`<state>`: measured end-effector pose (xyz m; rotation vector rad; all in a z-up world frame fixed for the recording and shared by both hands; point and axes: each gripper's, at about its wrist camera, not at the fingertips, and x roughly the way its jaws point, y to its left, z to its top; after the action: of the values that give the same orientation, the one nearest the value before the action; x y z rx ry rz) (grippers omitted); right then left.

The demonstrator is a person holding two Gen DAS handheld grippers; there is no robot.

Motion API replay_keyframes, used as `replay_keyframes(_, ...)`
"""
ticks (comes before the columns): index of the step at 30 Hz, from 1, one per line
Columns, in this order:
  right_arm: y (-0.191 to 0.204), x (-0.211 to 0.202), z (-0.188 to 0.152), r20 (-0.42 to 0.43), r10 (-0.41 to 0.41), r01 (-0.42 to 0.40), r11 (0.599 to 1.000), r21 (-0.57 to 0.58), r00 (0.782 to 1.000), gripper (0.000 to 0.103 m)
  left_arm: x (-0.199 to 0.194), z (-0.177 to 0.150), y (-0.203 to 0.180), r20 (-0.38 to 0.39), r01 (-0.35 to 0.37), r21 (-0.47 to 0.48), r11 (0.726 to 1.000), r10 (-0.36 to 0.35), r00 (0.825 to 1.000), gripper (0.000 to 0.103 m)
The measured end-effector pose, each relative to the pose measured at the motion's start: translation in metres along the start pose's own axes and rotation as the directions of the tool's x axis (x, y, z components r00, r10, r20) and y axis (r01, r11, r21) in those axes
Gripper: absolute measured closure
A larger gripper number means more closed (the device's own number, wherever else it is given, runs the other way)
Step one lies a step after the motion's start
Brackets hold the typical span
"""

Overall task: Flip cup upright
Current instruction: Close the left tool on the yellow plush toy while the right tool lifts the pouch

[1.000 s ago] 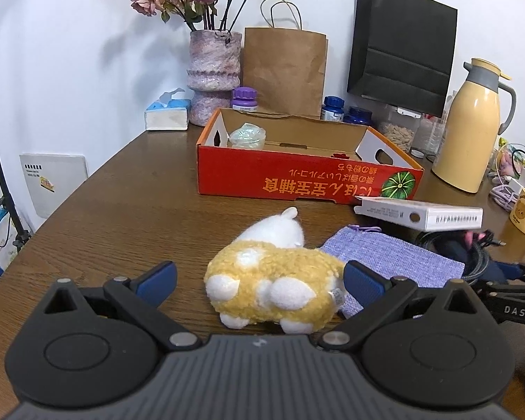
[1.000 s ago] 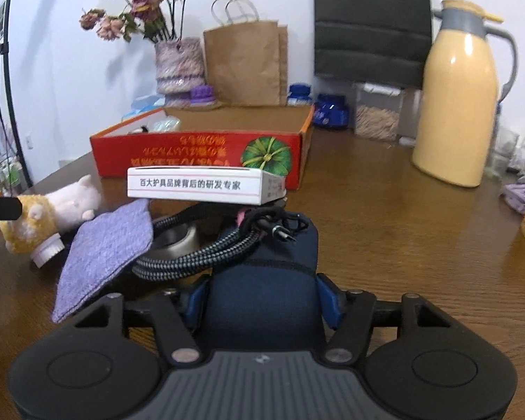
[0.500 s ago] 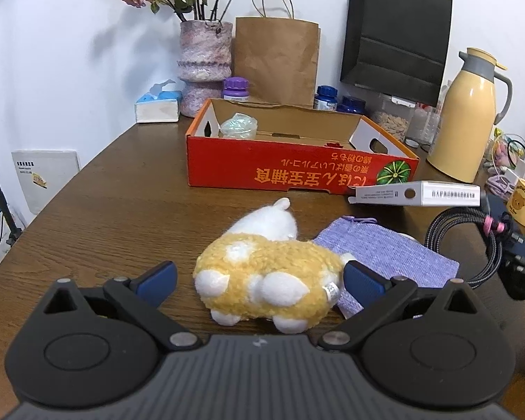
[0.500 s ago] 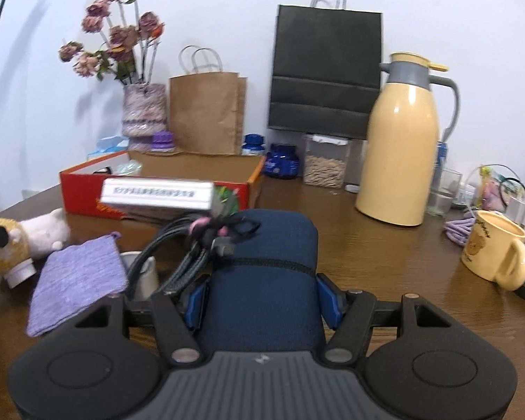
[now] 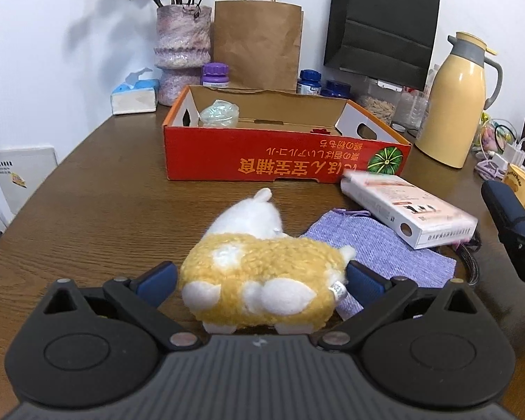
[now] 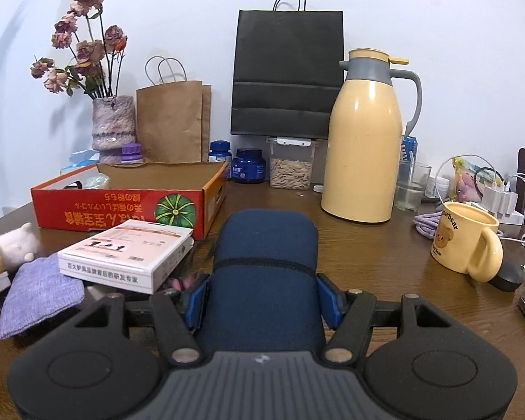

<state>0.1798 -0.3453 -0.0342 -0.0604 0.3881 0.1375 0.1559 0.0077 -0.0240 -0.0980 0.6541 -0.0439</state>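
Through the left wrist view, I am seeing bare table [image 5: 98,217] spreading leftward. My left gripper [image 5: 260,276] is straddling the plush toy [image 5: 255,259]; whether it is pinching, I cannot tell. The red box [image 5: 262,161] is holding a crumpled wrapper [image 5: 218,113].

Through the right wrist view, my right gripper [image 6: 262,297] is clamping the navy cup [image 6: 266,245], lying along the fingers, beside the white carton [image 6: 129,255].

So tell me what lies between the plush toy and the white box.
In the left wrist view, a purple cloth pouch lies between the plush toy and the white box, reaching under the box's near edge.
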Motion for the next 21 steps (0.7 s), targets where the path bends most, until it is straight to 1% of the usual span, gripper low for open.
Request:
replay_keyframes(6,0.006,-0.002,0.0,0.007,0.001,-0.001,1.0,-0.028,1.0,0.041,0.013,-0.003,0.007,-0.017,0.015,-0.032,0.999,-0.015,1.0,0.0)
replay_keyframes(9,0.008,-0.002,0.0,0.009,0.001,-0.001,0.999,-0.036,1.0,0.041,0.016,-0.006,0.009,-0.008,0.019,-0.045,0.999,-0.02,1.0,0.0)
replay_keyframes(15,0.011,-0.004,0.0,0.015,0.0,0.001,0.998,-0.057,1.0,0.041,0.015,-0.008,0.011,0.008,0.034,-0.039,0.999,-0.034,0.999,0.006)
replay_keyframes(21,0.011,-0.005,0.0,0.022,-0.008,0.009,0.998,-0.06,1.0,0.041,0.01,-0.012,0.011,0.029,0.044,-0.023,0.999,-0.043,0.999,0.009)
